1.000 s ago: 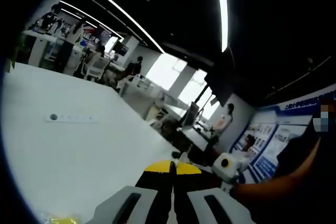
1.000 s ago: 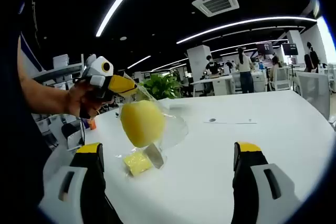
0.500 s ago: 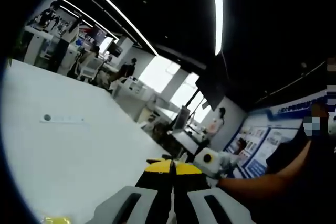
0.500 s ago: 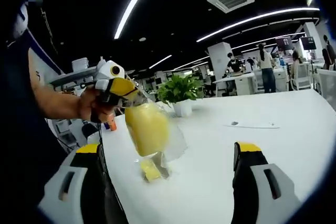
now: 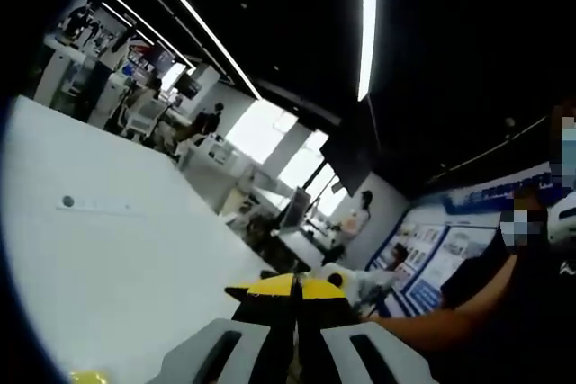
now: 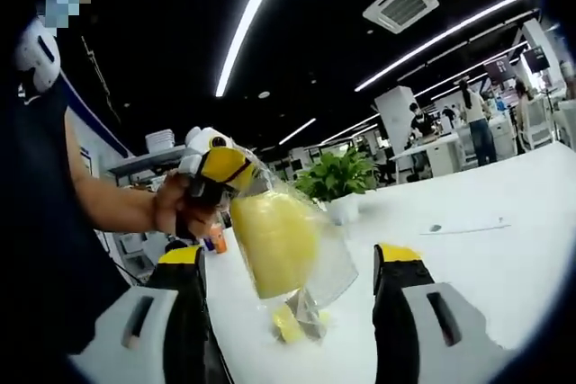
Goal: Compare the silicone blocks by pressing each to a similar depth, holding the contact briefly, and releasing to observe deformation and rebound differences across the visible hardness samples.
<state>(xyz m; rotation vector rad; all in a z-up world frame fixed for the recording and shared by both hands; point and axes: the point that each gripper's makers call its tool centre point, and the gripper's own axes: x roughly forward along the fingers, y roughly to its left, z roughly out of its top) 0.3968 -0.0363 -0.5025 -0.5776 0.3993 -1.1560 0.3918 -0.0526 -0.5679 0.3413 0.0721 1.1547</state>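
Note:
In the right gripper view a person's hand [image 6: 175, 209] holds my left gripper [image 6: 225, 166] up, shut on the top of a clear plastic bag [image 6: 328, 263]. Inside the bag hangs a large yellow silicone block [image 6: 277, 242], with a small yellow piece [image 6: 288, 323] at the bottom. The bag dangles just above the white table [image 6: 504, 267]. My right gripper [image 6: 292, 256] is open, and the bag sits ahead between its two jaws without touching them. In the left gripper view the left gripper [image 5: 294, 287] has its yellow-tipped jaws pressed together.
A potted plant [image 6: 340, 177] stands on the table behind the bag. A thin white strip with a dark dot [image 6: 468, 227] lies farther right, also seen as the strip [image 5: 94, 206]. A yellow scrap [image 5: 90, 377] lies at the near table edge. Desks and people fill the background.
The right gripper view has closed in on the hanging bag, which now looms larger between its jaws. Those jaws stand a little closer together. The left gripper still pinches the bag.

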